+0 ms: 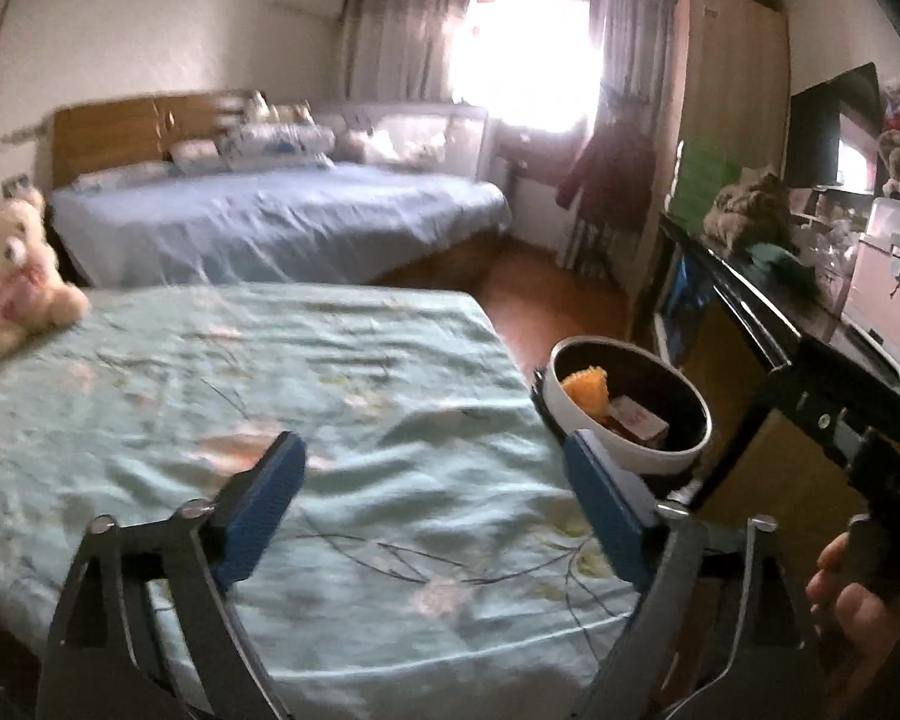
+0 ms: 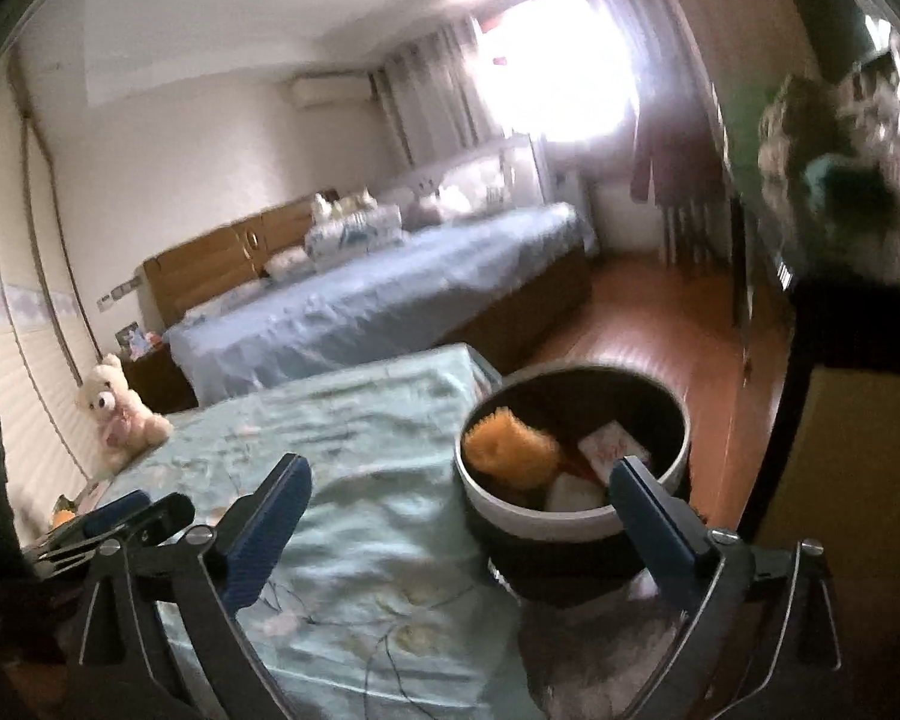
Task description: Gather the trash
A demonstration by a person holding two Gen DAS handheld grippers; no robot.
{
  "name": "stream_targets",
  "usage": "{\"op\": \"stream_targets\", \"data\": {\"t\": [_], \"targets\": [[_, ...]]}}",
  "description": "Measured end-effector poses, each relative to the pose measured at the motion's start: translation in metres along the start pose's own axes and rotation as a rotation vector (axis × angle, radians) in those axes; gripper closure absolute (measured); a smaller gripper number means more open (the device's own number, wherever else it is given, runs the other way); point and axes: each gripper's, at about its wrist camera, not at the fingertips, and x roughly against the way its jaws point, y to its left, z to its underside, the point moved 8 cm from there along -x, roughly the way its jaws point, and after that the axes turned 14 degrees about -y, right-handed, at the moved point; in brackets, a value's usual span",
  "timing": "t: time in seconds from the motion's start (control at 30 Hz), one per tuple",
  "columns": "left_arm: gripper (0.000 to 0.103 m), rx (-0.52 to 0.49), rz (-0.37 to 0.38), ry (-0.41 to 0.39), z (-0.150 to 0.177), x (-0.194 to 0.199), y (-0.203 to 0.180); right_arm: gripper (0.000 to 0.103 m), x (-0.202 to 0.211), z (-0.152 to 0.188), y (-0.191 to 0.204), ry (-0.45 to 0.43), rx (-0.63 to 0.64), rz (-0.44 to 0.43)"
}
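- Since both grippers are empty, most of the collecting looks done to me.
- Left wrist view: the left gripper [image 1: 435,495] stands wide open over the green floral bedspread [image 1: 240,372], nothing between its blue pads [image 1: 264,498]. The trash bin [image 1: 630,405] sits at right of centre, just off the bed's edge, with an orange crumpled piece [image 1: 583,387] and a red-and-white carton [image 1: 637,420] inside. No loose trash on the bedspread that I can spot, though it's blurry.
- Right wrist view: the right gripper [image 2: 459,510] is spread fully too, empty, with the bin right of centre in front of it. Same orange piece [image 2: 510,441] and carton [image 2: 612,450], plus something white [image 2: 576,492] in there.
- Teddy bear [image 2: 117,408] at left isn't trash, I'd guess.
- Left to do: maybe nothing on this bed; the rest of the room I can't judge.
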Motion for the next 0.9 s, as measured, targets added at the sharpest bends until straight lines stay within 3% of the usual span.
{"op": "stream_targets", "data": {"t": [0.03,0.23,0.9], "targets": [[0.000,-0.013,-0.011,-0.023,-0.003,0.004,0.000,0.000,0.006,-0.005,0.004,-0.040,0.021,0.005],[0.000,-0.131,-0.100,-0.120,-0.009,0.024,0.003,0.000,0.014,-0.010,0.012,-0.091,0.083,0.031],[0.000,-0.115,-0.131,-0.114,-0.007,0.031,0.013,0.000,0.015,0.006,0.025,-0.072,0.143,0.037]]}}
